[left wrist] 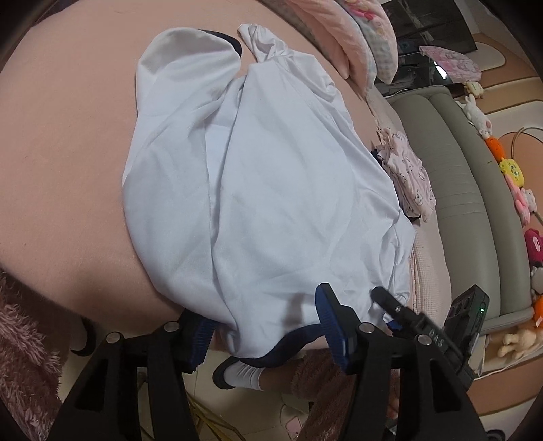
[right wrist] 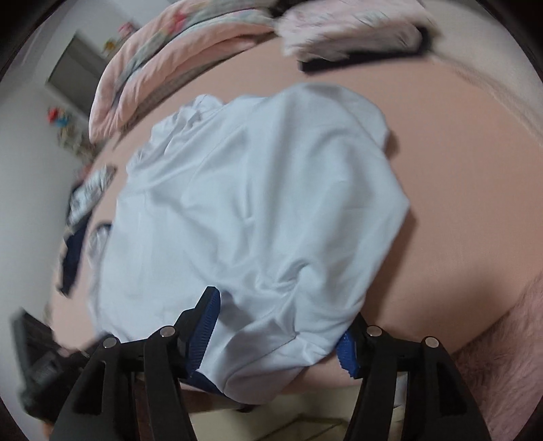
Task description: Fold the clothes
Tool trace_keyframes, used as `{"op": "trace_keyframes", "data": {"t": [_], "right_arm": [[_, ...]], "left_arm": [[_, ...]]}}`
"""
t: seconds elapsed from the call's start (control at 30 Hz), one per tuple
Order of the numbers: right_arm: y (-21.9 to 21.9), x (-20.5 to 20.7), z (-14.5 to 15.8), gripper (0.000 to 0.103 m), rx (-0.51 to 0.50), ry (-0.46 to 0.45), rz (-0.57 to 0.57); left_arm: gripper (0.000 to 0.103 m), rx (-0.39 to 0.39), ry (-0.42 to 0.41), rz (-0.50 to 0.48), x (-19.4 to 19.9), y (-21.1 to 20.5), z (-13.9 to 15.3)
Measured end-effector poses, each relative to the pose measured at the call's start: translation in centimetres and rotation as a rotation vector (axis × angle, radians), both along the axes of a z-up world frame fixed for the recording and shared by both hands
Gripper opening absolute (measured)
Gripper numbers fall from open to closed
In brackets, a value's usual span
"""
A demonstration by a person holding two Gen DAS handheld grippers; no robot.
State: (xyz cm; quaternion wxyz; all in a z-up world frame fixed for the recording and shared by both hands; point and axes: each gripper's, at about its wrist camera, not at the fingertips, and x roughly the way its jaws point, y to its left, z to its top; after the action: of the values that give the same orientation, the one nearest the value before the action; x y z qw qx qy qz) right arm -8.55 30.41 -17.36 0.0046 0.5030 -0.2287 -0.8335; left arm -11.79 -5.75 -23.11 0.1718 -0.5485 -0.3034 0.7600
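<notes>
Your left gripper (left wrist: 268,325) and right gripper (right wrist: 278,332) both gape around the white, navy-trimmed cotton shirt's (left wrist: 258,190) near hem, at the pink bedsheet's (left wrist: 68,163) edge; bare sheet lies left.

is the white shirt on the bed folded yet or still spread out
Partly folded: the white shirt lies on the pink bed with one side doubled over its middle, still rumpled, hem overhanging the edge.

Both wrist views sit close at the bed's (left wrist: 68,163) near edge, tilted steeply down and looking across it. Left view takes in the padded bedside (left wrist: 451,176) at right; right view, blurred, the wall (right wrist: 23,163) at left. Shared: white garment (left wrist: 271,190) (right wrist: 258,203), pink bedding (left wrist: 339,30) (right wrist: 163,57).
</notes>
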Motion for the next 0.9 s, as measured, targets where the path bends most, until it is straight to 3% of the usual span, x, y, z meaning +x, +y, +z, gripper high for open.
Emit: {"op": "trace_keyframes", "data": {"t": [0.03,0.07,0.13,0.27,0.37,0.4,0.5,0.7,0.77,0.9], "right_arm": [[-0.2,0.5,0.1,0.053,0.011,0.003,0.030],[-0.3,0.8,0.2,0.032,-0.005,0.011,0.036],[1.4,1.6,0.0,0.018,-0.102,0.027,-0.013],[3.1,1.1,-1.1,0.012,-0.162,0.022,-0.102],[3.4,0.6,-0.8,0.012,-0.218,0.014,-0.076],[3.5,0.7,-0.1,0.007,-0.242,0.029,-0.060],[3.9,2.0,3.5,0.006,-0.310,0.125,-0.020],[2.7,5.5,13.4,0.005,-0.303,0.310,0.137],[1.8,6.8,16.4,0.005,-0.302,0.358,0.214],[1.0,10.0,20.7,0.005,-0.228,0.359,0.341]], "left_arm": [[0.030,-0.006,-0.003,0.003,-0.1,0.2,0.0],[0.005,-0.007,-0.013,0.004,-0.3,0.2,-0.2],[0.004,0.003,-0.030,0.009,-0.5,0.0,-0.5],[0.005,0.037,-0.078,0.032,-1.1,-0.3,-1.4],[0.005,0.064,-0.116,0.028,-2.0,-0.3,-1.5],[0.004,0.052,-0.087,0.004,-2.1,-0.3,-0.6],[0.003,0.034,0.068,-0.056,-1.3,-0.6,4.3],[0.003,0.067,0.315,-0.111,1.9,-3.1,14.7],[0.003,0.079,0.373,-0.123,3.2,-3.7,17.3],[0.003,0.069,0.428,-0.159,5.1,-3.2,20.5]]}}
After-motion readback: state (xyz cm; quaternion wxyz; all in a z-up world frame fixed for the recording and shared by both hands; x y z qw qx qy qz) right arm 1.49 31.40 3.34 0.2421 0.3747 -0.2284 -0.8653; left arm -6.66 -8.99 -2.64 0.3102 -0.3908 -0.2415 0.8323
